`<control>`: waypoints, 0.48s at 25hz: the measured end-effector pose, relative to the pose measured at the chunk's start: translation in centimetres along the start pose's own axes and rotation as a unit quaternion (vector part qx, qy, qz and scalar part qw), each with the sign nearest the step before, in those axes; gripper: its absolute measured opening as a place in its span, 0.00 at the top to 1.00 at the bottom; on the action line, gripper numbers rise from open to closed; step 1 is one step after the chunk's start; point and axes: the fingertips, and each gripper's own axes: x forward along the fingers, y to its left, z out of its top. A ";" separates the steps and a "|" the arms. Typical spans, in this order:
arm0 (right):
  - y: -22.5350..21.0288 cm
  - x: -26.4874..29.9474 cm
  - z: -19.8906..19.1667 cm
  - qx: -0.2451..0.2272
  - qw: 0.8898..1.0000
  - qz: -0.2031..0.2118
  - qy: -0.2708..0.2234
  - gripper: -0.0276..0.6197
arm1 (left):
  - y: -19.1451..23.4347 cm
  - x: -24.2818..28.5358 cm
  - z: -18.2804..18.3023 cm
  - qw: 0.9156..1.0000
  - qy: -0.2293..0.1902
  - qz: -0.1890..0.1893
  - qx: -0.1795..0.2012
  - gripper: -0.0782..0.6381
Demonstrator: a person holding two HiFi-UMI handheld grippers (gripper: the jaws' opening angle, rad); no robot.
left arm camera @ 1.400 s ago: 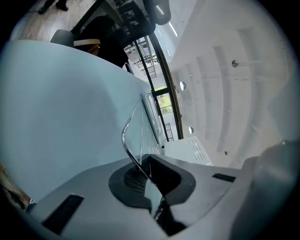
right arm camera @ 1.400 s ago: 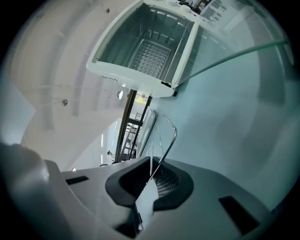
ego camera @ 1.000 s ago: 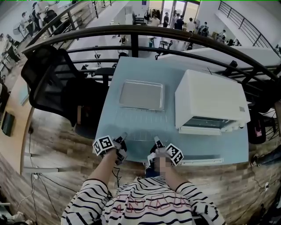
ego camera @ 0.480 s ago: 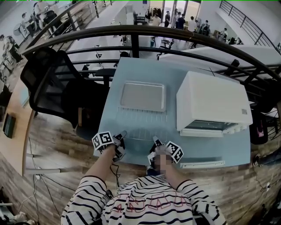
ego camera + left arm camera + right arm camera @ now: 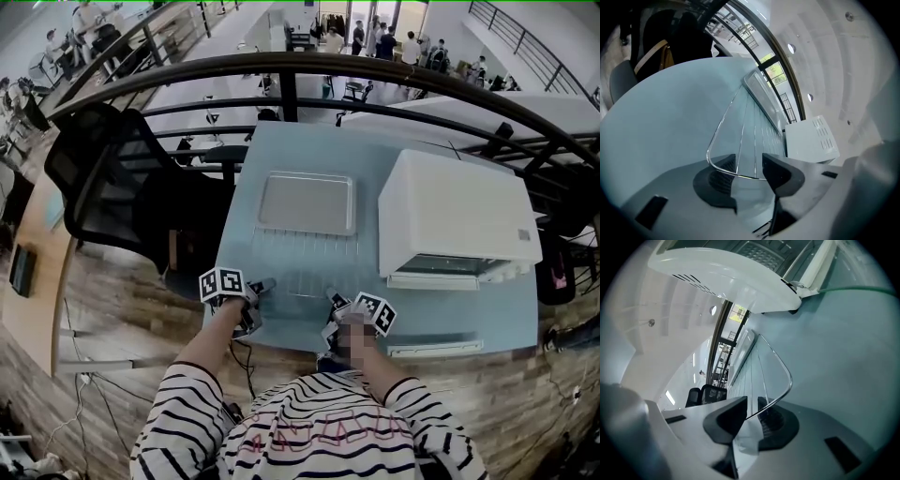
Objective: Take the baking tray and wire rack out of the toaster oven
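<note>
A black mesh office chair stands off the left edge of the pale blue table, beside a dark curved railing.

Just right of it, at the table's near edge, the left gripper points down onto the tabletop. Its cube carries black-and-white square markers. Its jaws have just been opening and now stand clearly apart, with the near left rim of the wire rack lying in the gap and neither pad squeezing it.

The rack is a thin bright metal frame with rounded corners and slim parallel bars running away from the person. It lies flat on the table, out of the oven. Touching or nearly touching its far edge lies the baking tray, a shallow grey metal rectangle with a raised rim, also flat on the table.

The right gripper, with the same kind of marker cube, sits at the rack's near right rim. Its jaws have also just been opening; only a narrow slot shows between them, and the rack's wire runs through it.

Farthest right stands the white boxy toaster oven with its door down toward the person. A small mark near its top corner is too small to read, and reddish lettering on the person's striped shirt is too blurred to read.
</note>
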 end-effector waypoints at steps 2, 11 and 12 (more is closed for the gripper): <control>-0.1 0.1 -0.1 -0.018 1.000 -0.006 0.025 0.79 | -0.1 -0.1 0.2 1.000 0.004 0.010 0.013 0.64; 0.1 -0.3 0.1 -0.060 0.990 -0.019 0.129 0.57 | 0.0 -1.3 -0.2 0.993 0.077 0.045 0.077 0.46; 0.0 -0.4 0.4 -0.065 0.990 -0.023 0.127 0.57 | 0.0 -1.4 -0.4 0.991 0.088 0.049 0.086 0.45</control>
